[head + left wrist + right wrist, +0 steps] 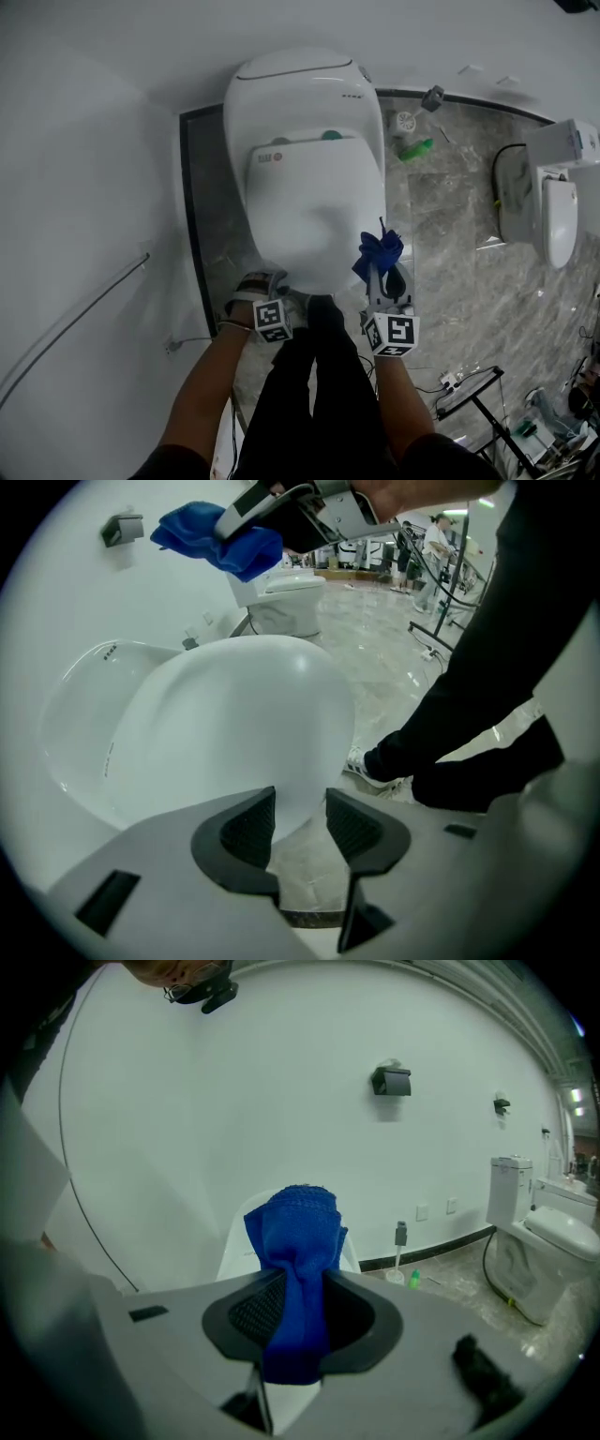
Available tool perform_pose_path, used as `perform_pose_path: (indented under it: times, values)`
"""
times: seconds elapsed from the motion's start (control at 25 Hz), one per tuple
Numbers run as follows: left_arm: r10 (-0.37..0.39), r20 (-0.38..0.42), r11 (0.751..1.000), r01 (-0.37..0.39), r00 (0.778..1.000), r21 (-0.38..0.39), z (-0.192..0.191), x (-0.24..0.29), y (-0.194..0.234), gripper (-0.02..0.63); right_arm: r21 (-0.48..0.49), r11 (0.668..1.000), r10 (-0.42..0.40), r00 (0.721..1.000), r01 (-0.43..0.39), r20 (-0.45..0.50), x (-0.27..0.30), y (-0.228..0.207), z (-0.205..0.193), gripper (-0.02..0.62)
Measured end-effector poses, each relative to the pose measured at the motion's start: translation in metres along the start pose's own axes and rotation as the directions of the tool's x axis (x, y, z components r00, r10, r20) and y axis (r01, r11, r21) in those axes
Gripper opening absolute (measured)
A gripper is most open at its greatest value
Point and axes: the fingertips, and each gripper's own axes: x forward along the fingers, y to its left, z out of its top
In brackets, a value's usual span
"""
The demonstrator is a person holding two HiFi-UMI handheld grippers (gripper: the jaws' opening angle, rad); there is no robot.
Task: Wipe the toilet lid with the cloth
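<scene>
Grey stone floor (469, 244) and white wall (84, 187) surround a white toilet (300, 103), lid (314, 216) closed, open floor on its right. Left gripper (300, 822) hangs near the lid's front edge, jaws apart, empty. Right gripper (302, 1312) pinches the blue cloth (295, 1232) by the lid's right edge.

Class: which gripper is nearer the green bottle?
Right. The right gripper is on the green bottle's side of the toilet lid; the left gripper is at the lid's front edge.
</scene>
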Motion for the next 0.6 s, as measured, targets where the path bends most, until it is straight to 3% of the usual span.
perform_pose_path:
  times: [0.12, 0.2, 0.28, 0.4, 0.52, 0.6]
  values:
    - [-0.014, 0.092, 0.988, 0.028, 0.996, -0.154, 0.003, -0.014, 0.004, 0.173, -0.011, 0.998, 0.056, 0.998, -0.056, -0.012, 0.021, 0.017, 0.004, 0.095]
    - [-0.003, 0.193, 0.938, 0.069, 0.981, -0.339, 0.007, -0.031, 0.013, 0.164, -0.032, 0.994, 0.1, 0.995, -0.1, -0.023, 0.04, 0.028, 0.008, 0.095]
    - [0.057, 0.282, 0.844, 0.104, 0.958, -0.526, 0.008, -0.052, 0.029, 0.158, -0.053, 0.987, 0.151, 0.988, -0.153, -0.042, 0.06, 0.042, 0.012, 0.095]
    - [0.215, 0.333, 0.658, 0.116, 0.918, -0.744, 0.001, -0.087, 0.067, 0.141, -0.083, 0.968, 0.233, 0.97, -0.238, -0.066, 0.088, 0.065, 0.022, 0.095]
    - [0.389, 0.279, 0.488, 0.061, 0.878, -0.871, -0.013, -0.111, 0.115, 0.057, -0.111, 0.947, 0.292, 0.952, -0.301, -0.091, 0.116, 0.087, 0.031, 0.095]
    - [0.472, 0.251, 0.404, 0.046, 0.845, -0.914, -0.017, -0.122, 0.146, 0.012, -0.118, 0.935, 0.322, 0.941, -0.333, -0.108, 0.134, 0.102, 0.036, 0.095]
